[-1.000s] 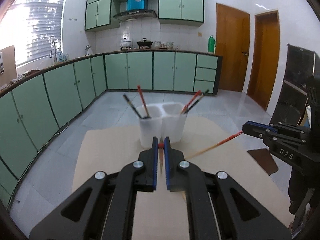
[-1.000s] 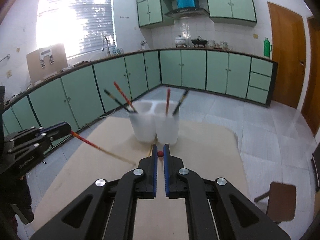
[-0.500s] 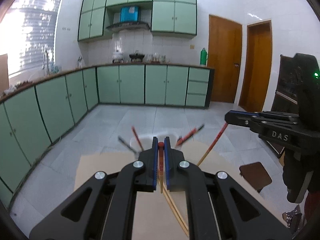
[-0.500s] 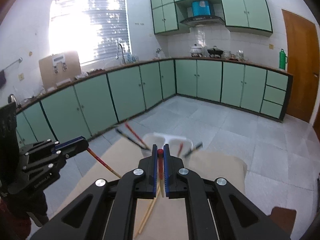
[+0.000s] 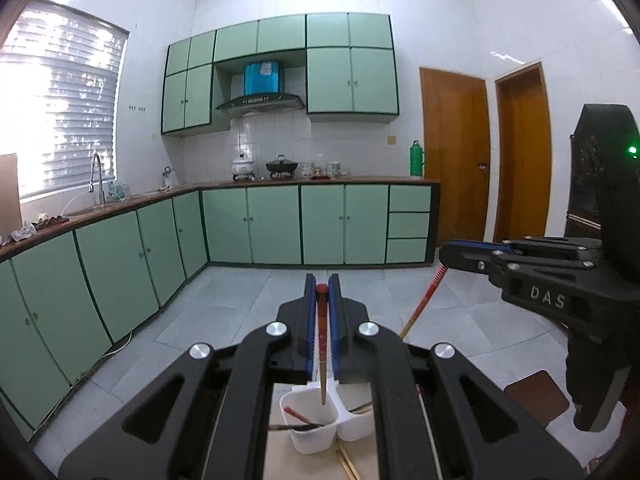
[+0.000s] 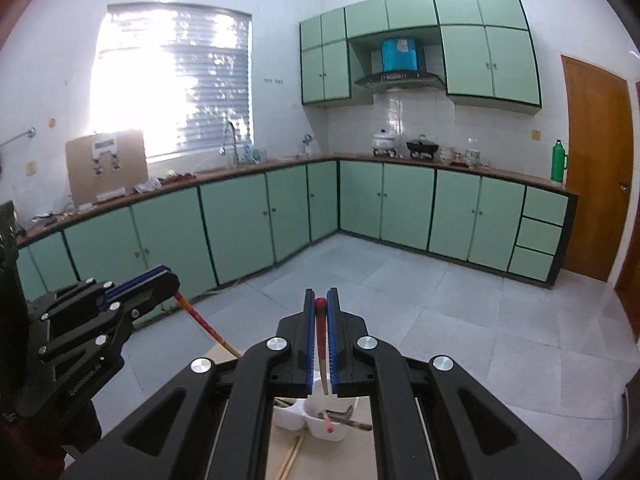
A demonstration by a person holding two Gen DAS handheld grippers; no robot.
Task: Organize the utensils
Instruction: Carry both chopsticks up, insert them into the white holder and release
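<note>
Both grippers have risen since a second ago: left gripper [image 5: 322,292] and right gripper [image 6: 321,300] each clamp one chopstick [image 5: 321,344] (red-tipped) above the holder [image 5: 310,428] near the table's far edge; next I lower them into its compartments.

Green cabinets [image 5: 276,222], 2 wooden doors [image 5: 454,152], thermos [image 5: 416,158].

- Cabinets [image 5: 274,224] are showing mint green with dark edging.
- Doors [image 5: 454,152], right of the cabinets, are glowing orange-brown.
- Chopstick [image 5: 321,320] is showing red, fading to tan.
- Holder [image 5: 308,440] is looking white.
</note>
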